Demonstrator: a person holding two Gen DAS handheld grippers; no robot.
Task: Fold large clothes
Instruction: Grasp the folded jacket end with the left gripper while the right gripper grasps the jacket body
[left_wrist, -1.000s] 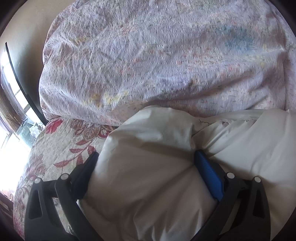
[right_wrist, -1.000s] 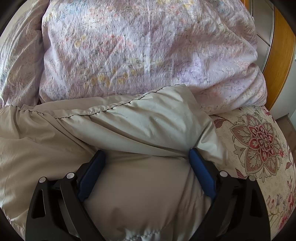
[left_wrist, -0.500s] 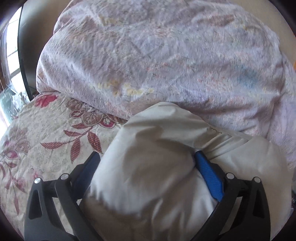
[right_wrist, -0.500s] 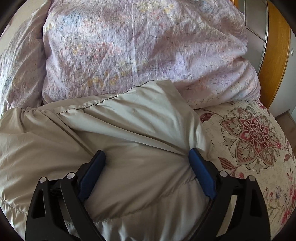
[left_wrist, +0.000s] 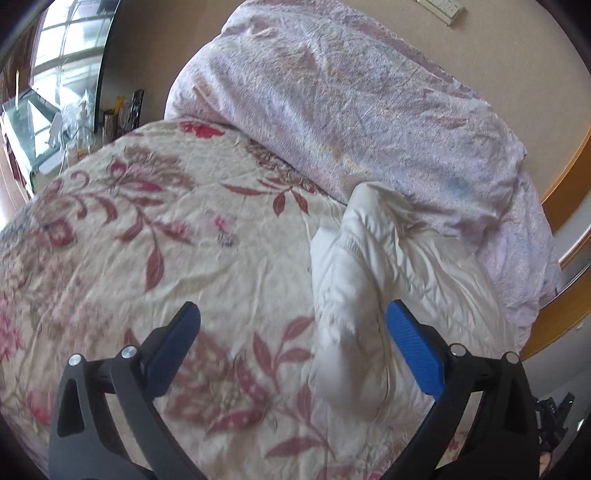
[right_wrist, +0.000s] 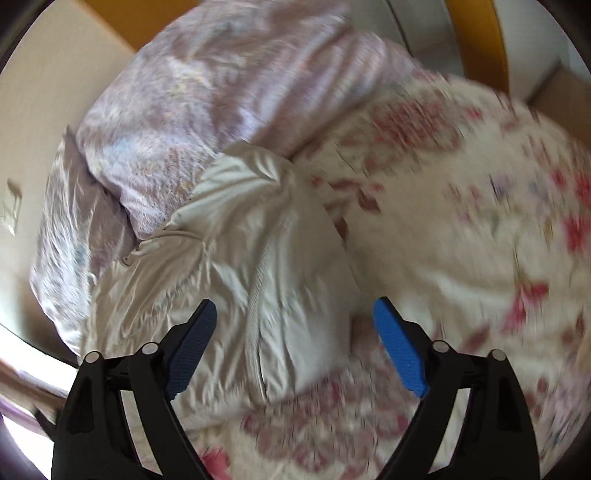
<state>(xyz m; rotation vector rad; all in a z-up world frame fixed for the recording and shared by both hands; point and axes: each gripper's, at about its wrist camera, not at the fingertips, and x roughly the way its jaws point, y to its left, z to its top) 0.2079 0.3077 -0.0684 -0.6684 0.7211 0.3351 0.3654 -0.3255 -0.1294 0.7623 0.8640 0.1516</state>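
Note:
A cream padded jacket (left_wrist: 369, 277) lies bunched on the floral bedsheet (left_wrist: 147, 240), its far end against a lilac duvet (left_wrist: 351, 110). My left gripper (left_wrist: 293, 308) hovers open above the jacket's left edge. Its right pad is over the fabric and its left pad is over bare sheet, and neither presses. In the right wrist view, which is blurred, the jacket (right_wrist: 240, 240) lies lower left. My right gripper (right_wrist: 295, 304) straddles its right edge with the jaws closing but still wide. Its left pad is over the jacket and its right pad over the sheet (right_wrist: 461, 240).
The lilac duvet (right_wrist: 184, 110) is heaped along the far side of the bed. A window and a cluttered sill (left_wrist: 55, 92) stand at the far left. Orange wooden furniture (left_wrist: 569, 177) stands at the right, seen again as wooden furniture (right_wrist: 476, 37).
Both grippers let go of the jacket bulging between their jaws, drew back and rolled. The left view swung left over the sheet, the right view swung right. The jacket now rests on the bed.

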